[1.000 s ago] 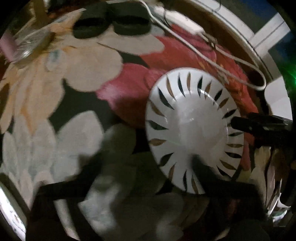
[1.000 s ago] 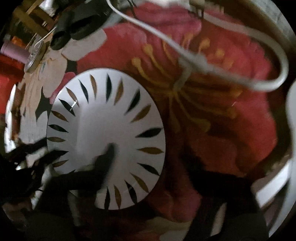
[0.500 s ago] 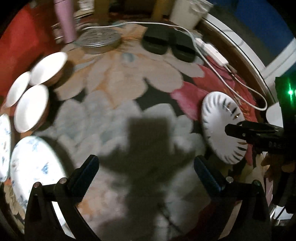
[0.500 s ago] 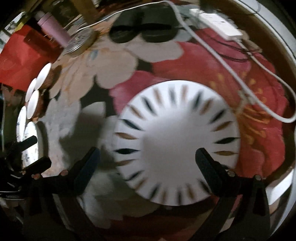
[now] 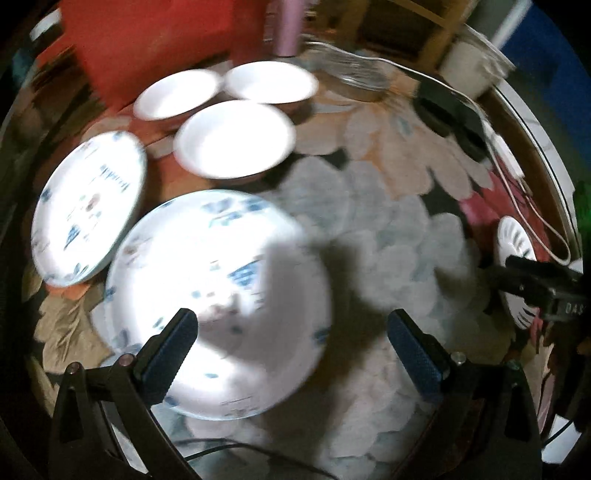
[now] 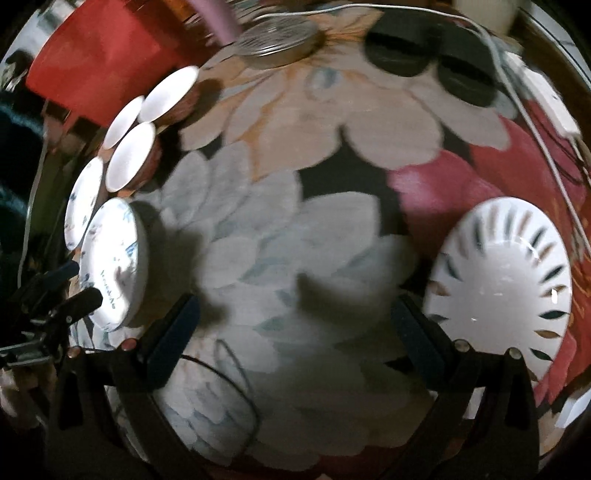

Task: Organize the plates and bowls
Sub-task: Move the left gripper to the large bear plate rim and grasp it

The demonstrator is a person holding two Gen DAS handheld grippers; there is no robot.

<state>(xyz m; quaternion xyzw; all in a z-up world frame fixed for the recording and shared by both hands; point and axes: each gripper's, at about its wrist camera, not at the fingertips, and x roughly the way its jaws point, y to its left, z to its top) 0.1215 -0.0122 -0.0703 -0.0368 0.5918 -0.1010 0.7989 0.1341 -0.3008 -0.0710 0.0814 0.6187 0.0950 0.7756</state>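
Right now the blue-flowered plate (image 5: 218,299) lies flat on the flowered rug (image 5: 373,229), just under the left claw (image 5: 291,350). A second blue-flowered plate (image 5: 88,210) lies just beside it, farther to the left. Behind these two sit three white bowls (image 5: 234,138), close together in a bunch. They are all a bit blurry.

The left claw is spread wide. Nothing is between its two fingers (image 5: 170,347), and they do not touch the plate below.

Well apart from those dishes, over on the red flower of the rug, lies the striped plate (image 6: 498,284). It is white with dark and gold leaf marks around its rim. In the right wrist view it sits flat, just beside the right finger of the right claw (image 6: 295,332). The right claw is spread wide too, with only rug showing between its fingers. In the left wrist view the right claw shows as a dark bar in front of the striped plate.

Farther back on the rug is a round metal lid (image 6: 277,40), a pair of black slippers (image 6: 432,62), and a white cable (image 6: 546,155) that runs along the rug's right side. A red cloth (image 5: 155,48) and a pink bottle (image 5: 288,26) are behind the bowls.
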